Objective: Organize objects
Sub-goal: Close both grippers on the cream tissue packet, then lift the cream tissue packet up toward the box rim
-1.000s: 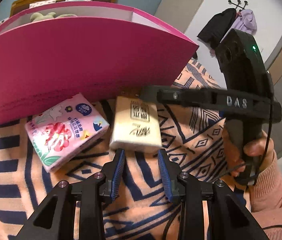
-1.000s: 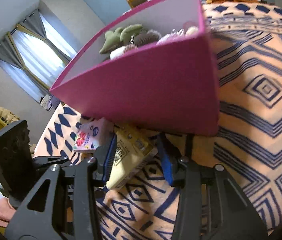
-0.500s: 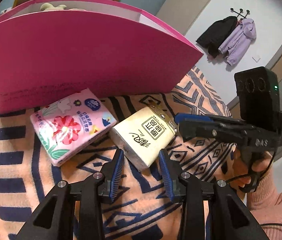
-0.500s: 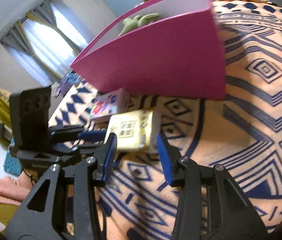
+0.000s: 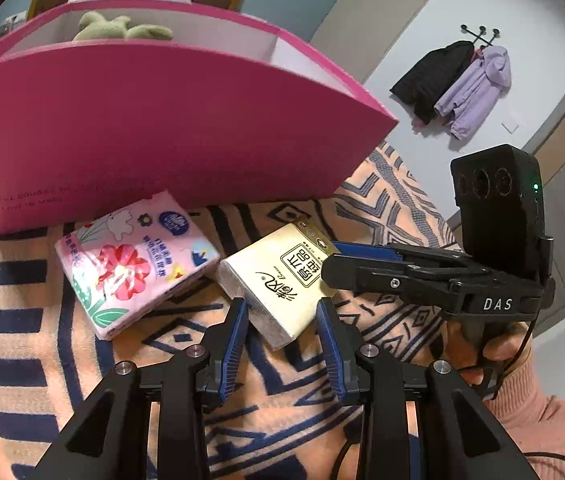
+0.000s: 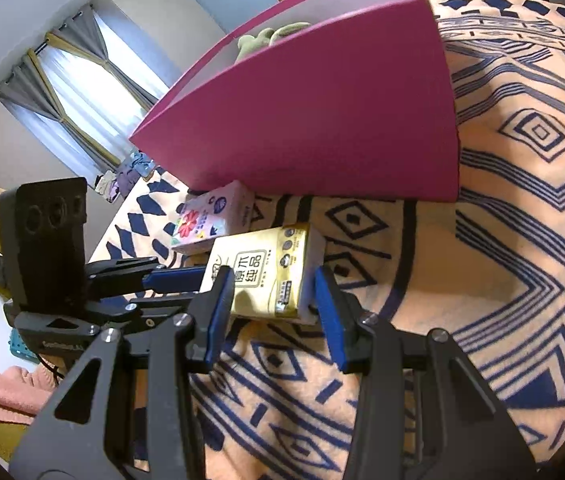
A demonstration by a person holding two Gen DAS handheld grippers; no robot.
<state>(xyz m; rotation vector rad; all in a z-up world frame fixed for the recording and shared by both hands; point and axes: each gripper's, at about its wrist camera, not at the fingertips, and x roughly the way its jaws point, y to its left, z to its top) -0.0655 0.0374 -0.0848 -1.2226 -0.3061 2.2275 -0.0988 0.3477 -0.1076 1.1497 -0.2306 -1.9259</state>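
- The left tool (image 5: 282,316), at the lower middle of the left wrist view, is open: its blue-padded fingers (image 5: 238,320) stand apart on either side of the near corner of the cream-yellow rectangular tissue pack (image 5: 278,280), and whether either pad touches it cannot be told.
- The right tool (image 6: 272,292), at the lower middle of the right wrist view, is also open, its fingers flanking the same pack's near end (the print on top is Chinese characters).
- That pack lies flat on the peach bed blanket with dark blue geometric pattern (image 5: 42,360), in the middle of both views.
- Just beside it, toward the left of the left wrist view, lies the pink floral-printed soft tissue pack (image 5: 134,264), its far corner against the magenta cardboard box (image 5: 154,128).
- The box fills the upper left of that view; a green plush toy (image 5: 118,28) shows above its rim.
- In the left wrist view the right tool reaches in from the right edge, its tip over the cream pack's far corner.
- Dark and lilac jackets (image 5: 458,80) hang on the wall at upper right.
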